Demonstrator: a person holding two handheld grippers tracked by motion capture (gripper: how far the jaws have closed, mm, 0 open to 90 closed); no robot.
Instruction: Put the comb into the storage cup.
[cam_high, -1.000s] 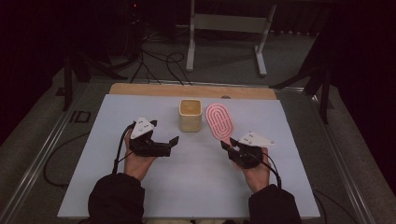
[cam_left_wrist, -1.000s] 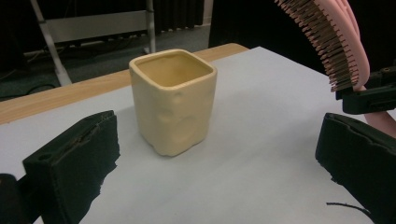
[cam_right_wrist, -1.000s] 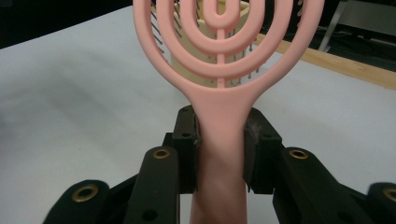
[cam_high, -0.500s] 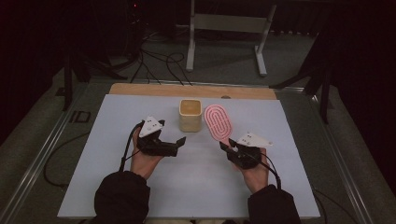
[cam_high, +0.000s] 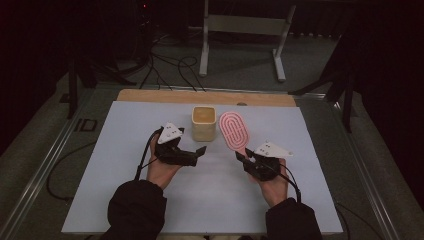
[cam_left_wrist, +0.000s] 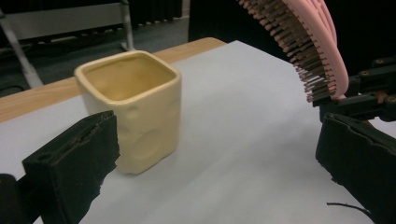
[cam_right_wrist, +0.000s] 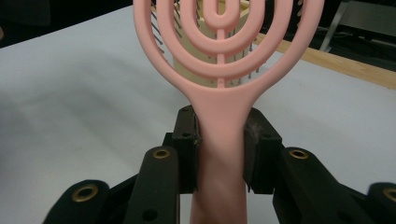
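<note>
From the high view, a person seated at the white table (cam_high: 125, 200) holds the right gripper (cam_high: 243, 159) clamped on the handle of a pink vented hairbrush (cam_high: 233, 130), whose long axis runs up and away from the jaws toward the far edge, its oval head standing just to the right of a cream square ceramic cup (cam_high: 204, 123). The left gripper (cam_high: 200, 153) sits in front of and slightly left of that cup, jaws parted and empty, pointing to the right and a little toward the far side, so it is the nearer hand to the cup while the brush head is close beside the cup's right wall. In the left gripper view, the two black jaws stand wide apart with nothing between them; the cup (cam_left_wrist: 133, 109), upright and dimpled on its sides, sits ahead toward the left jaw, and the bristled face of the hairbrush (cam_left_wrist: 299, 44) leans in from the upper right, held aloft by the other gripper (cam_left_wrist: 369, 91). In the right gripper view, the jaws press on both sides of the brush handle (cam_right_wrist: 219, 135), the ringed head rises straight along the jaw line, and the cup (cam_right_wrist: 187, 70) shows through the openings directly behind it. The coming move appears to turn on this alignment: brush head beside and above the cup's mouth.
</note>
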